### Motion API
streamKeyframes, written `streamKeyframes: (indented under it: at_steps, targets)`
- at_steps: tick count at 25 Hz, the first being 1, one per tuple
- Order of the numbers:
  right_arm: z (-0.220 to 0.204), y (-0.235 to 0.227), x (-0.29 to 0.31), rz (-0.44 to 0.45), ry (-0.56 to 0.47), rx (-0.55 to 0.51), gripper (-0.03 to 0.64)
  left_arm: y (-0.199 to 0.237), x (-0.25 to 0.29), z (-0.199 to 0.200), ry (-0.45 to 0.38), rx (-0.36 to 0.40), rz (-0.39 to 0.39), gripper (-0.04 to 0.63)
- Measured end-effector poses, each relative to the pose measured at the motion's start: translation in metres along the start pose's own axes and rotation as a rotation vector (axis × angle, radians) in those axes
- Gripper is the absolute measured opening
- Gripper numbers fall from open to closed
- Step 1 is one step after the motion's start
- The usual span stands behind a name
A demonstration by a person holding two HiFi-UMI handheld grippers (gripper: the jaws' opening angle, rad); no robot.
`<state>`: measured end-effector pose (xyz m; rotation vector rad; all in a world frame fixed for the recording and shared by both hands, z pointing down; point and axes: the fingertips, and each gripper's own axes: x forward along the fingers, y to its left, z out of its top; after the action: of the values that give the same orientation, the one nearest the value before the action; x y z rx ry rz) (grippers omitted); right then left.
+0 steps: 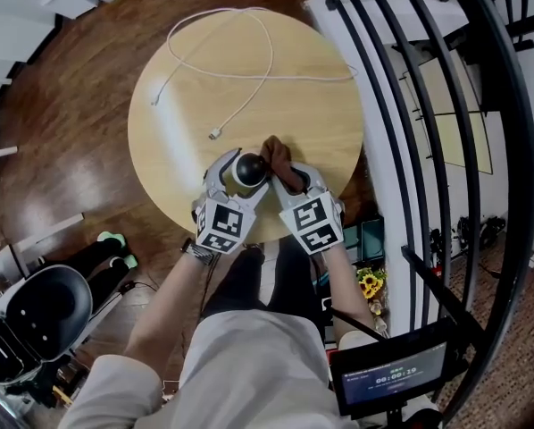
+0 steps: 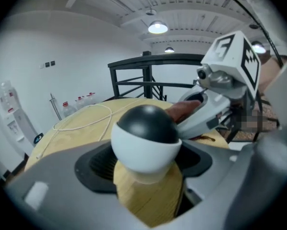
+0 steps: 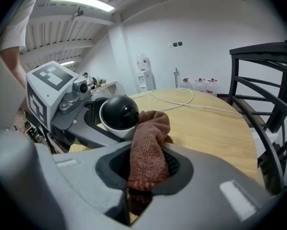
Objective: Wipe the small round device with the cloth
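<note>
Slippage is threatening: left gripper [image 1: 242, 170] is clamping the small round device [image 2: 146, 138], right gripper [image 1: 287, 170] is pinching the cloth [image 3: 148, 147] touching it; hard rubbing could pop it free.

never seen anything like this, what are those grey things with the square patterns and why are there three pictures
There is no robot here. A person holds a hand-held two-jaw clamp in each hand, and the patterned cubes are part of those clamps.

The head view comes from a camera on the person's head, looking down at a round wooden table. The other two pictures come from cameras riding on each clamp, looking along its jaws.

A loose white cable lies on the table. The left gripper appears to be clamped around a small round device, which has a dark top and a white lower half. The right gripper pinches a reddish-brown cloth and holds it against the device's side.
</note>
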<state>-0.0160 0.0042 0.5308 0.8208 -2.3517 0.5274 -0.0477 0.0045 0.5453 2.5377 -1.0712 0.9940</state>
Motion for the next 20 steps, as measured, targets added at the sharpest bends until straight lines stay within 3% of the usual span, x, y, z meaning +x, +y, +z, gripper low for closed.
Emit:
streamKeyframes:
  at_steps: [4,8,10,14,17,20]
  targets:
    - [-0.008,-0.002,0.009,-0.005,0.065,-0.047,0.072,-0.006,-0.003,-0.008,0.035,0.100,-0.044,0.433]
    - [-0.013,-0.013,0.010,-0.033,0.092,-0.045,0.072,-0.005,-0.008,-0.014,0.061,0.194,-0.078,0.433]
    - [-0.010,-0.016,0.001,-0.016,0.034,0.061,0.072,-0.002,-0.013,-0.016,0.053,0.205,-0.104,0.433]
    - [0.019,-0.018,-0.040,0.052,-0.202,0.274,0.072,0.002,-0.012,-0.012,0.025,0.242,-0.180,0.433]
    - [0.038,-0.021,-0.067,0.028,-0.308,0.315,0.072,0.000,-0.004,-0.006,0.012,0.291,-0.239,0.381]
    - [0.044,-0.024,-0.080,-0.019,-0.351,0.332,0.072,0.000,-0.001,-0.003,0.005,0.285,-0.243,0.371]
